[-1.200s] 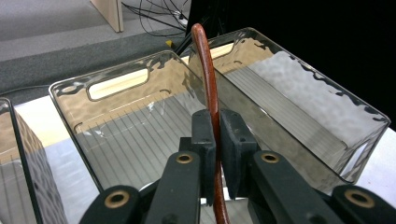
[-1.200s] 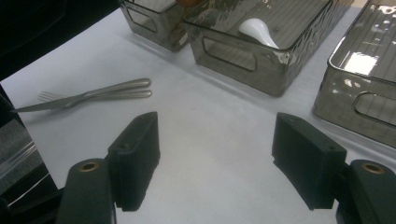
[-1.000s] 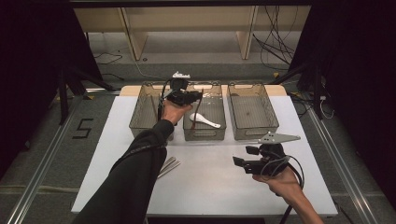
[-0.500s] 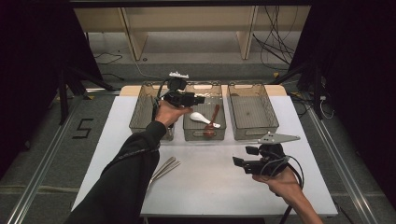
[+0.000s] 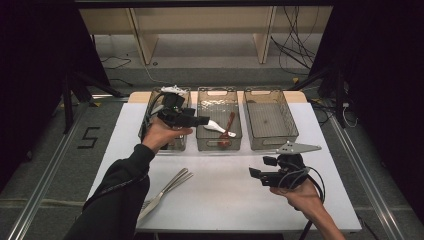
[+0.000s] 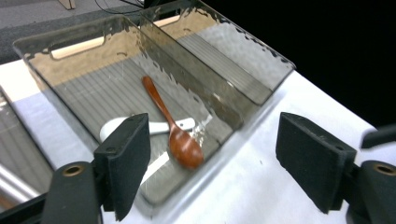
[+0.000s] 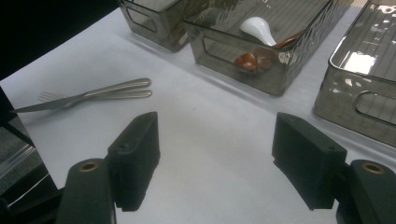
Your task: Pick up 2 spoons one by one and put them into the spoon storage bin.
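White table (image 5: 225, 200) – left claw (image 6: 212, 163) and right claw (image 7: 215, 158) both gape wide, empty; two spoons in middle bin (image 5: 218, 142)

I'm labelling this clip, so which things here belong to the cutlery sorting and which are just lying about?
Likely in the job:
white spoon and wooden spoon in the middle bin
knife and fork on the table
left bin, right bin
left claw, right claw, both open

Lying about:
floor cables
marker "5"
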Demonstrator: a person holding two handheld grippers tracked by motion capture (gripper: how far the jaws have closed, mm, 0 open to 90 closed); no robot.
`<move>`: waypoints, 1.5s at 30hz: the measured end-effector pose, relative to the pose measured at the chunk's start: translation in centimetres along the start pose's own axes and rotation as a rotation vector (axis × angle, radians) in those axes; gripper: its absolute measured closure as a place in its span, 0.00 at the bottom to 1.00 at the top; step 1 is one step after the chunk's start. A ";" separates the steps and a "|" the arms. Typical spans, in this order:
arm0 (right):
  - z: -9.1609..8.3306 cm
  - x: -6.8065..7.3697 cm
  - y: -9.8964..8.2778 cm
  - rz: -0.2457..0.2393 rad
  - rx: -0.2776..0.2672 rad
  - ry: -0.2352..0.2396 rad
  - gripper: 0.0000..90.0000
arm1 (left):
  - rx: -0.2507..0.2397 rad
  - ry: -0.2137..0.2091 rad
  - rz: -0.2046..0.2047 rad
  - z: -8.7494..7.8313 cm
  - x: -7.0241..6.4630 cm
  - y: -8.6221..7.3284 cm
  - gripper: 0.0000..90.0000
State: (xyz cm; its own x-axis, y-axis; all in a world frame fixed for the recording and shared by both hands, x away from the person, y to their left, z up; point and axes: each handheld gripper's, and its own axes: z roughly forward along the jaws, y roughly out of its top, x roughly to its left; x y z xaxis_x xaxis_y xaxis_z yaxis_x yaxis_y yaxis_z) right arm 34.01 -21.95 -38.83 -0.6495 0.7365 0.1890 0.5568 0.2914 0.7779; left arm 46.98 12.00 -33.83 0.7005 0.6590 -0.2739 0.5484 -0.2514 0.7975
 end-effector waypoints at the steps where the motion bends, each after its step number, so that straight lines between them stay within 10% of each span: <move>1: 0.0 0.0 0.0 0.002 0.000 0.001 0.36 | -0.004 0.000 0.003 -0.4 0.0 -0.4 0.27; 15: 0.0 0.2 -0.1 -0.003 0.003 0.001 0.36 | 0.059 0.058 0.028 -3.4 0.2 -3.6 0.24; 45: 0.0 0.3 -0.2 -0.011 0.006 0.000 0.36 | 0.236 0.100 0.010 -4.2 1.3 -9.2 0.21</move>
State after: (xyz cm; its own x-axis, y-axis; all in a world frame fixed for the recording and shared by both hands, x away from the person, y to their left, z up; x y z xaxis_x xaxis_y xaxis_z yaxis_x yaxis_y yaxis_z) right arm 33.74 -21.79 -38.92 -0.6553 0.7334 0.1808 0.5529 0.3027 0.7763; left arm 40.95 18.18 -39.28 0.6643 0.7195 -0.2025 0.6413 -0.4095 0.6489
